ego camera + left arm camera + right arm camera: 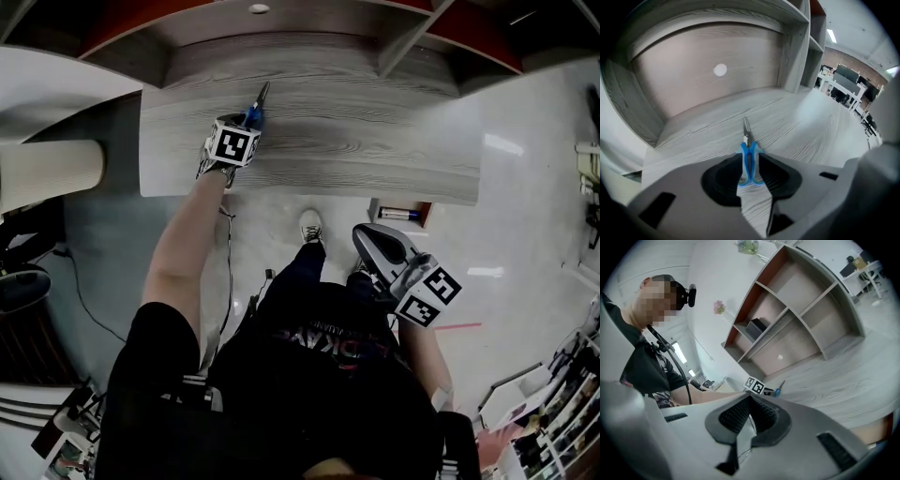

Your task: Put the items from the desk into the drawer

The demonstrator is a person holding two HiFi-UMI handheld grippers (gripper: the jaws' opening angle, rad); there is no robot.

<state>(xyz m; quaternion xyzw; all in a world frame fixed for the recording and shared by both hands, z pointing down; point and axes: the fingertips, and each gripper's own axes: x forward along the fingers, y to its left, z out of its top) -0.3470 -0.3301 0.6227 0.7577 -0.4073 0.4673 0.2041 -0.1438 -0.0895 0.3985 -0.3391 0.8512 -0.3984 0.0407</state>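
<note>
Blue-handled scissors [256, 105] lie on the grey wood desk [356, 141], blades pointing toward the back wall. My left gripper [247, 120] is down on the desk at them. In the left gripper view the scissors' handles [749, 161] sit between the jaws of the left gripper [750, 171], which stand open close around them. My right gripper [372, 240] hangs below the desk's front edge, shut and empty. The right gripper view shows the right gripper [750, 404] looking across the desk [843, 380] at the left gripper's marker cube [757, 386] and the scissors [781, 387].
Under the desk's right front edge an open drawer [424, 214] holds a blue and white pen [398, 214]. Shelf compartments [281, 28] rise behind the desk. A white cylinder [47, 173] stands to the left. A cable [228, 272] hangs by my left arm.
</note>
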